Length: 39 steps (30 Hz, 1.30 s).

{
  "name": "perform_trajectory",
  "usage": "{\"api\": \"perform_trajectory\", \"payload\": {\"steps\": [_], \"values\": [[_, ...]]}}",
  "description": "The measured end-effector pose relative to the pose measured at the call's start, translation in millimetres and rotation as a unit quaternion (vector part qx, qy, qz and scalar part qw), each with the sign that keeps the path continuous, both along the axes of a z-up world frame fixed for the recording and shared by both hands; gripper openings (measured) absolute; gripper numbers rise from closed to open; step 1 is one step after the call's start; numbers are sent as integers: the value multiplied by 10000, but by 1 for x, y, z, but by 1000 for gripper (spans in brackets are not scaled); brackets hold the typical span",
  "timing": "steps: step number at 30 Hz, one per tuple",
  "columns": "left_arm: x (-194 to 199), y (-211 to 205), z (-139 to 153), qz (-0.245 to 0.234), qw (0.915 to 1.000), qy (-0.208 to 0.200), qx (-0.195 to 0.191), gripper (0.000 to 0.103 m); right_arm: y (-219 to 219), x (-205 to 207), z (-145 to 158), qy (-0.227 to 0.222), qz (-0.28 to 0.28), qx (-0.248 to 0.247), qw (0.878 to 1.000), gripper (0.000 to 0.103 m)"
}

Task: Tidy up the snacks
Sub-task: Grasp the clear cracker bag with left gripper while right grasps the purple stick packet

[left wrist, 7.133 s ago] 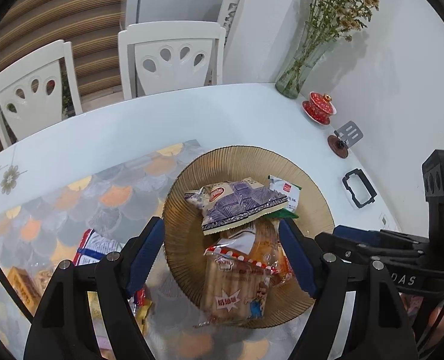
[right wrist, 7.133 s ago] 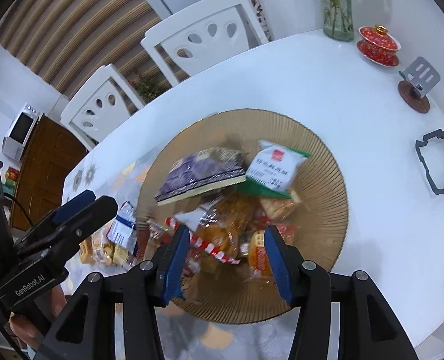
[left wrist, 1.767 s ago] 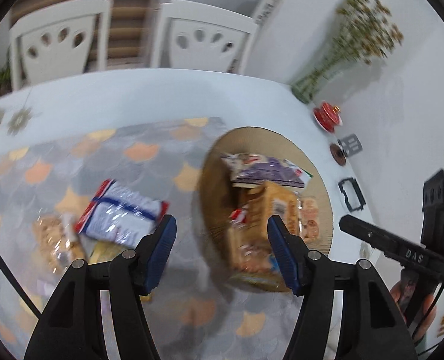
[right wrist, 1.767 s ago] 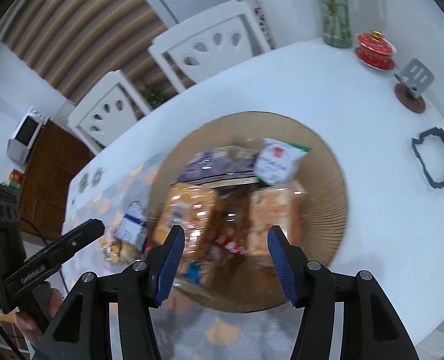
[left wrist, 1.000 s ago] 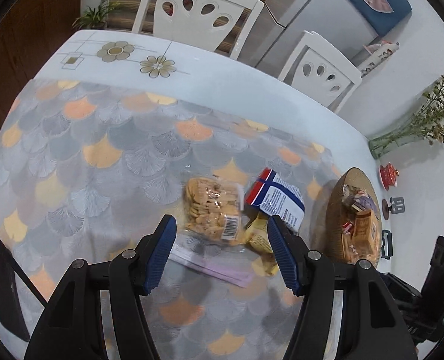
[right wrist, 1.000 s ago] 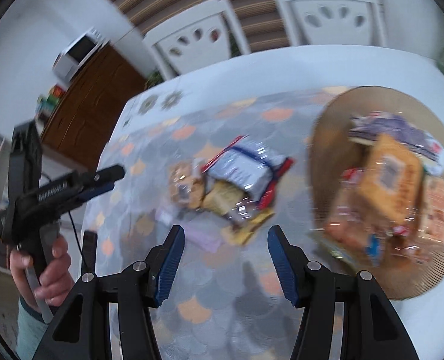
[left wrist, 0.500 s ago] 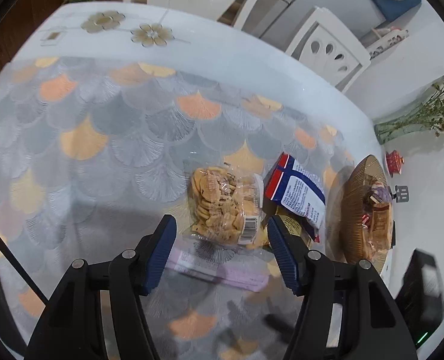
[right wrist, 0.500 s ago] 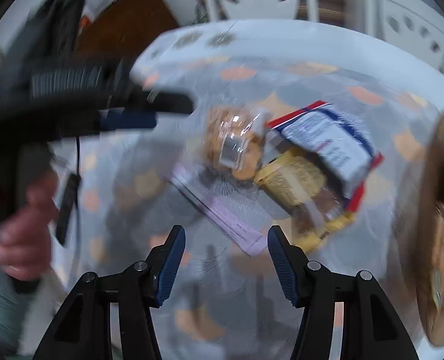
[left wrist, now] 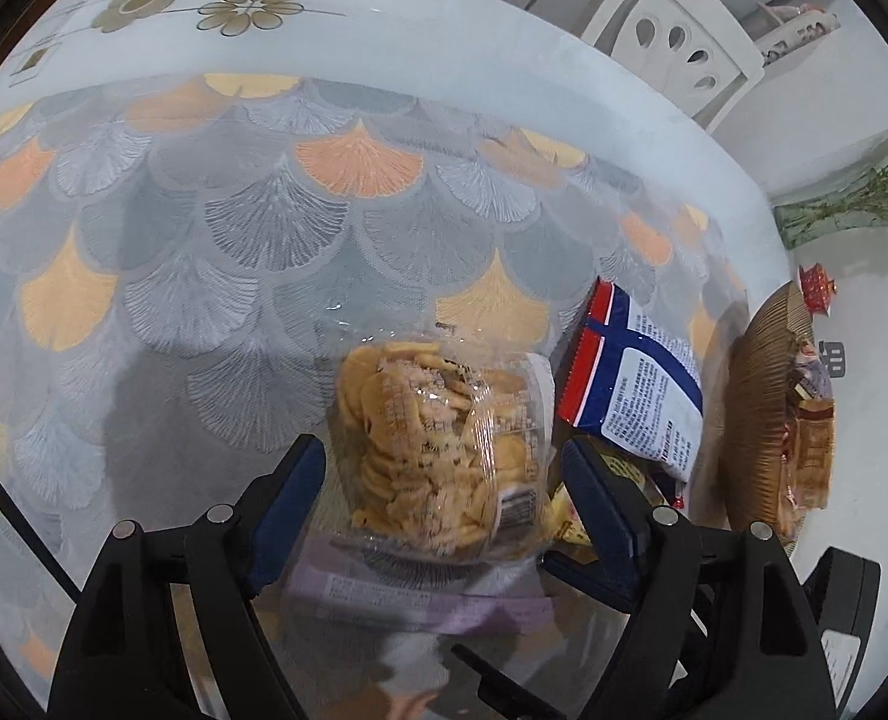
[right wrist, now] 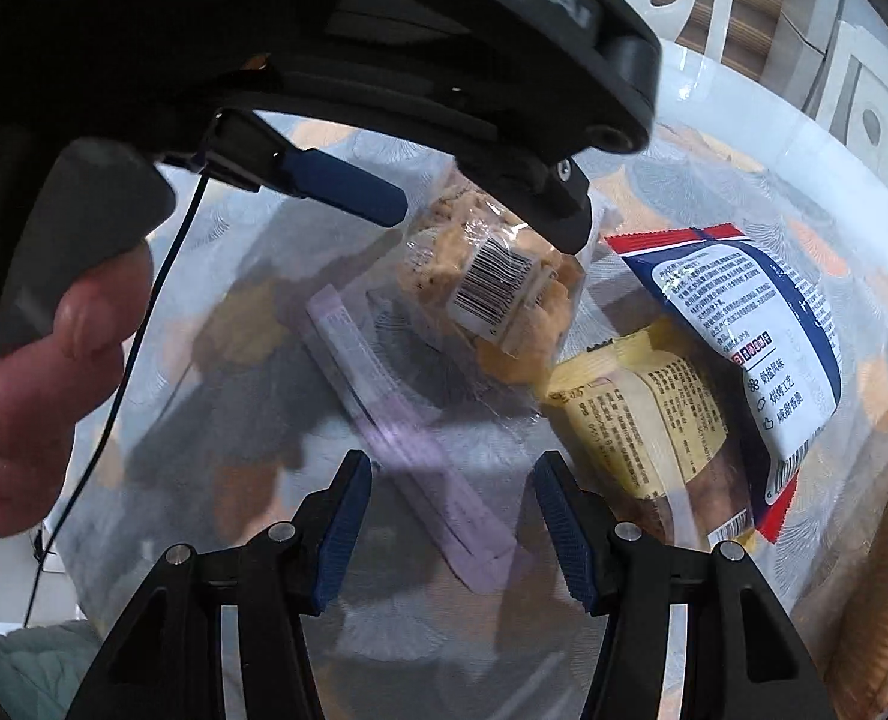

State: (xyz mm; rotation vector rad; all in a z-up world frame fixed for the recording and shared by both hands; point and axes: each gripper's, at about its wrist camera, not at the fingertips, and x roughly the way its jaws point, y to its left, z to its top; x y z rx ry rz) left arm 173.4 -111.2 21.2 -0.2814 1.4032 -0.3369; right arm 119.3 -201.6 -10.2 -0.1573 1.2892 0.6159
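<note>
Cookie bag (left wrist: 438, 444), clear plastic, lies on the scale-pattern mat (left wrist: 264, 222); taken as landmark. Left gripper (left wrist: 444, 492) points steeply down over it, jaws opening, one blue pad on each side of the bag. Pads not pressing the plastic; bag lies between them, not gripped.

Right-wrist view: same bag (right wrist: 492, 276) shows a barcode label facing the camera. Left gripper seen from outside (right wrist: 480, 210), its fingers straddling the bag's far end; a hand (right wrist: 42, 372) wraps its handle at the left edge.

Right gripper (right wrist: 450, 516) hangs on the near side of the bag, jaws parted, nothing held. Beneath it lies a flat lilac packet (right wrist: 408, 438), just beside the bag; whether the pads touch the packet cannot be told.

Right of the bag: blue-white-red pouch (right wrist: 738, 324), close beside it. Yellow pack (right wrist: 636, 414) partly under that pouch, near the bag's lower corner.

Further right of the bag, past the pouch: woven tray (left wrist: 756, 408) at the mat's edge, holding several snack packs (left wrist: 810, 420).
</note>
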Motion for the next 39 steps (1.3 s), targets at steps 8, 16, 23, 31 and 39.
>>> {"api": "perform_trajectory", "payload": {"steps": [8, 16, 23, 31, 39], "values": [[3, -15, -9, -242, 9993, -94, 262, 80, 13, -4, -6, -288, 181, -100, 9994, 54], [-4, -21, -6, -625, 9952, -419, 624, 66, 34, -21, -8, -722, 461, -547, 9948, 25], [-17, 12, 0, -358, 9965, -481, 591, 56, 25, -35, -9, -229, 221, -247, 9992, 20], [-48, 73, 7, 305, 9963, -387, 710, 55, 0, -53, -12, 495, -386, 208, 9978, 20], [-77, 96, 21, 569, 9942, -476, 774, 55, -15, -37, -24, 1121, -832, 691, 9878, 50]]}}
